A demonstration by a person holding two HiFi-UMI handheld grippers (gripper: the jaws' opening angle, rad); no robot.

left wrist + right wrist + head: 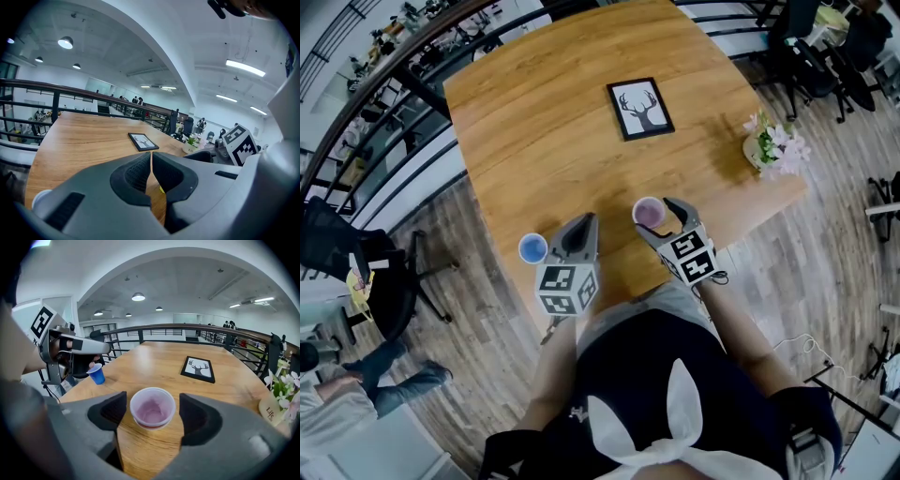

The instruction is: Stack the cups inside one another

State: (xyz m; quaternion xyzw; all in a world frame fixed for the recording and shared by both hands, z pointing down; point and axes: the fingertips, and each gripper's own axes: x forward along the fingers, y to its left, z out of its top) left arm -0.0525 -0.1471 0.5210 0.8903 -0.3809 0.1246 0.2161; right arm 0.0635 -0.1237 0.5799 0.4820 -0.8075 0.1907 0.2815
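Cups sit unstacked near the six o'clock edge of a wooden table (544,141), each with a hand-held gripper beside it. The pink cup (152,408) stands upright and open-mouthed between the jaws of the right gripper (664,221). Those jaws are spread wide, one on either side of the cup, with a gap showing between each jaw and the cup wall. That looks like a line-up for a grasp rather than a hold, since nothing is clamped yet.

The blue cup (532,248) also stands upright, just beside the left gripper (584,225) at about nine o'clock from its tip, close but apart. The left gripper's jaws are pressed together with nothing between them, and its own camera looks past them across the bare table. It appears to be only parked beside the cup, and the jaws would have to part before it could pick anything up.

The two cups are well apart, pink at three o'clock from blue, so the stacking is not yet begun. A framed deer picture (639,109) lies flat towards twelve o'clock, and a small pot of flowers (773,145) sits at the two o'clock edge. Both are clear of the work.
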